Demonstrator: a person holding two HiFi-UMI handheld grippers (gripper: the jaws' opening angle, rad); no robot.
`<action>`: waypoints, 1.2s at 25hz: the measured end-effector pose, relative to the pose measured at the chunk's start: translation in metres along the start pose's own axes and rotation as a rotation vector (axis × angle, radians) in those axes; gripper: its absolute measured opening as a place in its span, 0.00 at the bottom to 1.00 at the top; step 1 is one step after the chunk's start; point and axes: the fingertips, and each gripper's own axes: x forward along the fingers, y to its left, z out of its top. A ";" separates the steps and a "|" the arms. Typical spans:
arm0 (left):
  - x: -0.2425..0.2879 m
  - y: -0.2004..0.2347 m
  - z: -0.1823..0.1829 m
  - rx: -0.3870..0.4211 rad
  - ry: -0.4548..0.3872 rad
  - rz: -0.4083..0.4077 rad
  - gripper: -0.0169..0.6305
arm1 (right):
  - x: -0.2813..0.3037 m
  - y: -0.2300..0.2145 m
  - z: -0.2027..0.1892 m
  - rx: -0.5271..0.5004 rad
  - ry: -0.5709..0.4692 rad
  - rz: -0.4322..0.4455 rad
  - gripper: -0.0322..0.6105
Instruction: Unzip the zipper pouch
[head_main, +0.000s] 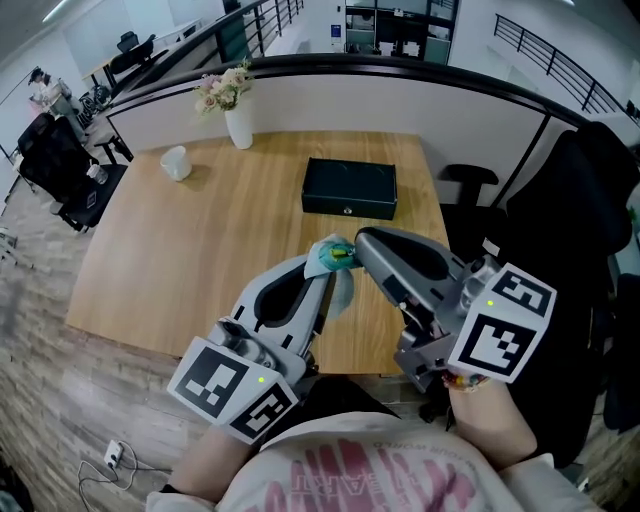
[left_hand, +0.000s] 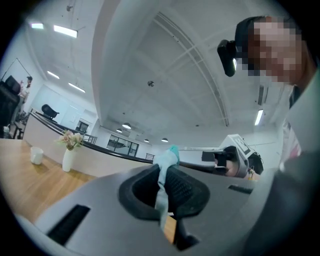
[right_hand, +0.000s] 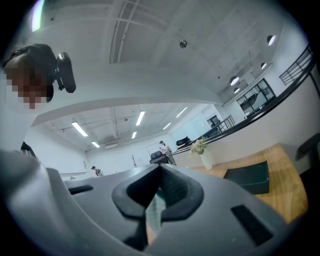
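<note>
A small teal zipper pouch (head_main: 330, 258) hangs in the air above the wooden table (head_main: 190, 260), held between both grippers. My left gripper (head_main: 322, 272) comes from the lower left and is shut on the pouch's fabric. In the left gripper view the fabric (left_hand: 166, 162) sticks up out of the closed jaws of that gripper (left_hand: 163, 189). My right gripper (head_main: 358, 244) comes from the right and is shut on the pouch's top edge beside a small yellowish bit. The right gripper view shows a pale strip of the pouch (right_hand: 155, 212) pinched in that gripper (right_hand: 159, 194). The zipper itself is hidden.
A black box (head_main: 350, 188) lies on the table just beyond the pouch. A white vase with flowers (head_main: 238, 125) and a white cup (head_main: 175, 162) stand at the far left. A dark chair (head_main: 590, 220) is off the table's right edge.
</note>
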 end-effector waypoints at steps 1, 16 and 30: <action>-0.004 0.001 0.000 -0.009 -0.003 0.007 0.04 | 0.001 0.001 -0.003 0.008 0.007 0.006 0.05; -0.063 0.057 0.036 -0.029 -0.050 0.030 0.04 | 0.058 0.041 -0.017 0.023 0.004 0.005 0.05; -0.100 0.112 0.053 -0.081 -0.049 -0.062 0.04 | 0.107 0.050 -0.036 0.049 -0.034 -0.123 0.05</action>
